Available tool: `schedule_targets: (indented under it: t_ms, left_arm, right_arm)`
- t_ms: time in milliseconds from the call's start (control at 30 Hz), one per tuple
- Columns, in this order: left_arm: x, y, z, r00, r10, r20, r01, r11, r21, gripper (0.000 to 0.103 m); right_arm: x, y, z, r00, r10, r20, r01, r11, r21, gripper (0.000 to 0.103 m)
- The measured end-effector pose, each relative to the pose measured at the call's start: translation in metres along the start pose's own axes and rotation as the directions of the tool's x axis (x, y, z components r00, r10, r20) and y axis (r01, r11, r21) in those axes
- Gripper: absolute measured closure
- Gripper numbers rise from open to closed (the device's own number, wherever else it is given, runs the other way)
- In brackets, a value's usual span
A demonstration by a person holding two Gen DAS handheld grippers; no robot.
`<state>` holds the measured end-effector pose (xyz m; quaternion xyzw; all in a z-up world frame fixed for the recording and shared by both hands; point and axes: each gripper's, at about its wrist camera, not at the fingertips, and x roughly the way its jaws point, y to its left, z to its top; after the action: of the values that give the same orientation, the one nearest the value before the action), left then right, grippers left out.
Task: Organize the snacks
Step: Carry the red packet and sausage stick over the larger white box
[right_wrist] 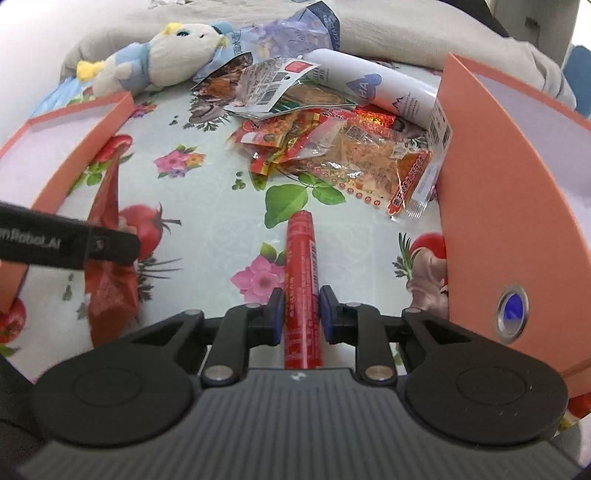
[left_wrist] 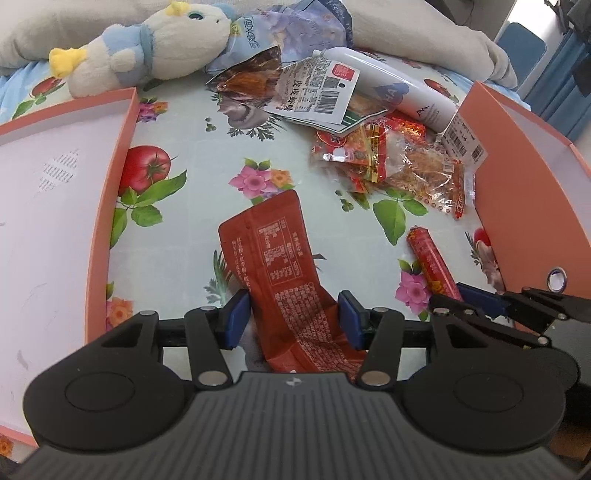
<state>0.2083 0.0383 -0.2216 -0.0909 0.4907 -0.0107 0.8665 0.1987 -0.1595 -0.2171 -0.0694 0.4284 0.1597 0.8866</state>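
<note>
Left gripper is pinching a dark red snack pouch above the tablecloth, while right gripper is closing narrowly around a red sausage stick, apparently bound for the flanking orange boxes.

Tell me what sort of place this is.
Probably a home, maybe a bedroom: a flowered tablecloth, a plush toy against grey bedding, and loose snack packets between two orange boxes.

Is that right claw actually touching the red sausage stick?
Touching. In the right wrist view, the right gripper has both blue pads pressed against the sides of the sausage stick, with no gap visible.
</note>
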Motion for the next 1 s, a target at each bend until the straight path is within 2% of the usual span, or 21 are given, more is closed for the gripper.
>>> schedule_targets:
  t_ms: [233,400,767,1000]
  left_arm:
    - [-0.008,-0.020,0.008,1.000,-0.014,0.020,0.014,1.000,0.018,0.046]
    - [-0.011,-0.037,0.014,0.999,-0.033,0.021,0.032,0.998,0.046,0.046]
    - [-0.049,-0.050,0.040,0.996,-0.046,0.080,0.043,0.998,0.042,0.049]
    - [-0.076,-0.064,0.058,0.988,-0.070,0.135,0.064,0.997,0.044,0.050]
  right_arm:
    - [-0.015,-0.024,0.000,1.000,0.012,0.016,-0.013,0.997,0.081,0.080]
    - [-0.028,-0.025,0.004,0.998,0.051,0.032,-0.054,0.994,0.098,0.080]
    - [-0.076,-0.043,0.040,0.987,0.105,0.119,-0.119,0.986,0.116,0.080]
    - [-0.106,-0.055,0.061,0.978,0.093,0.187,-0.115,0.987,0.113,0.080]
